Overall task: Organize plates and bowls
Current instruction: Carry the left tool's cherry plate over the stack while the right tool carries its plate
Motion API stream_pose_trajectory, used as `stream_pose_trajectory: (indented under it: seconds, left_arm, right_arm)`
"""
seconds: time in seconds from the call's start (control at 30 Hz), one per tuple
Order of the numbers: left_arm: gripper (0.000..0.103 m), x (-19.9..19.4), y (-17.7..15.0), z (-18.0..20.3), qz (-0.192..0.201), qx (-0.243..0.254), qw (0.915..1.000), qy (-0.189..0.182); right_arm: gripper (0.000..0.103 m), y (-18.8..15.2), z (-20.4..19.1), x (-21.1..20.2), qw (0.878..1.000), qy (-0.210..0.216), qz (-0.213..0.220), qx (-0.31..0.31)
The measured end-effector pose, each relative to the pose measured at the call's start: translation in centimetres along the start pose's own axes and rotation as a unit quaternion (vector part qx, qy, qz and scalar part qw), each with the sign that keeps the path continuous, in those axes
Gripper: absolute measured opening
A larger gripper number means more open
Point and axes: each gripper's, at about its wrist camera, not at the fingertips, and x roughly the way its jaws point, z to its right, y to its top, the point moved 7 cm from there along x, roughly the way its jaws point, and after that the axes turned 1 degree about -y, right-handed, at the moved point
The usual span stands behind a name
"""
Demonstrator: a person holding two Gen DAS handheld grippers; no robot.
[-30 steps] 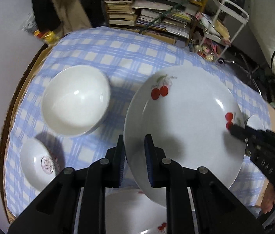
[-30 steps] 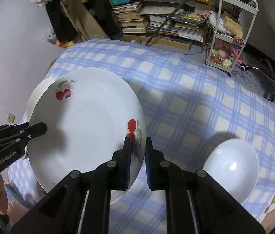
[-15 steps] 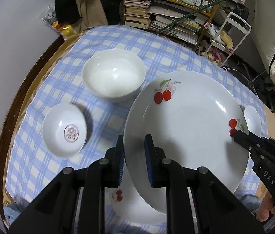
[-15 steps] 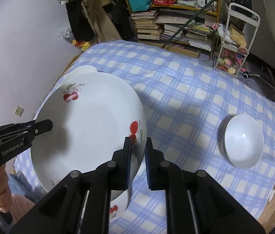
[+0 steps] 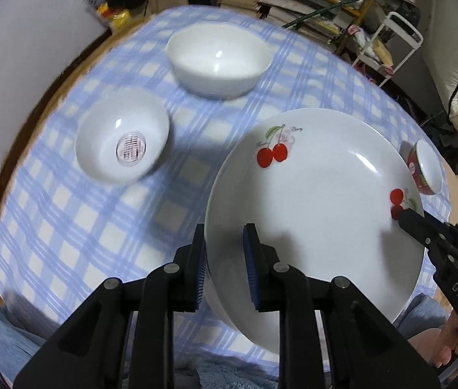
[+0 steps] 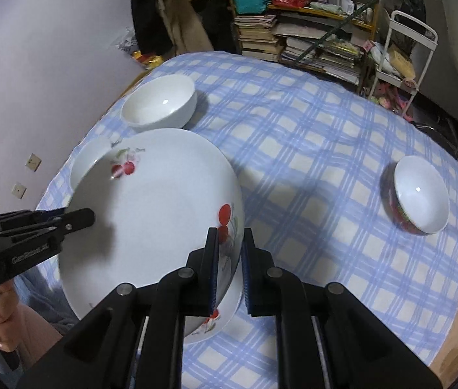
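Observation:
A large white plate with red cherries (image 5: 319, 214) is held above the table by both grippers. My left gripper (image 5: 225, 272) is shut on its near left rim; in the right wrist view it shows at the plate's left edge (image 6: 66, 223). My right gripper (image 6: 229, 269) is shut on the opposite rim of the plate (image 6: 151, 214). A second cherry plate (image 6: 225, 311) lies on the table right under it. A large white bowl (image 5: 217, 58), a small bowl with a red emblem (image 5: 122, 146) and a red-sided bowl (image 6: 418, 202) stand on the checked cloth.
The round table (image 6: 310, 136) has a blue and white checked cloth. Behind it stand bookshelves with stacked books (image 6: 297, 42) and a white wire cart (image 6: 401, 58). A purple wall (image 6: 50, 48) is at the left.
Both grippers have carried the held plate toward the near edge and lower, over the second cherry plate. The bowls now appear farther ahead in both views.

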Motion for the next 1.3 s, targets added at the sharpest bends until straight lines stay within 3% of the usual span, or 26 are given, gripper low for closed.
stream_pose_trajectory:
  seconds: [0.7,0.97,1.17,1.3]
  left_arm:
    - [0.021,4.4,-3.8,-1.6,-0.037,-0.021,0.999,0.012]
    - [0.021,4.9,-3.9,-1.2,-0.037,-0.011,0.999,0.024]
    - [0.021,6.3,-4.2,-0.8,-0.06,0.005,0.9978,0.028]
    - [0.021,6.3,-4.2,-0.1,-0.047,0.036,0.9964,0.062]
  right_arm:
    - [0.014,-5.0,-0.6,5.0,0.999,-0.026,-0.028,0.006]
    - [0.015,-6.2,-0.5,5.5,0.998,-0.043,-0.035,-0.012]
    - [0.015,-6.8,-0.2,5.7,0.998,-0.045,-0.03,-0.012]
    - [0.014,-6.9,0.3,5.5,0.999,-0.033,-0.018,-0.001]
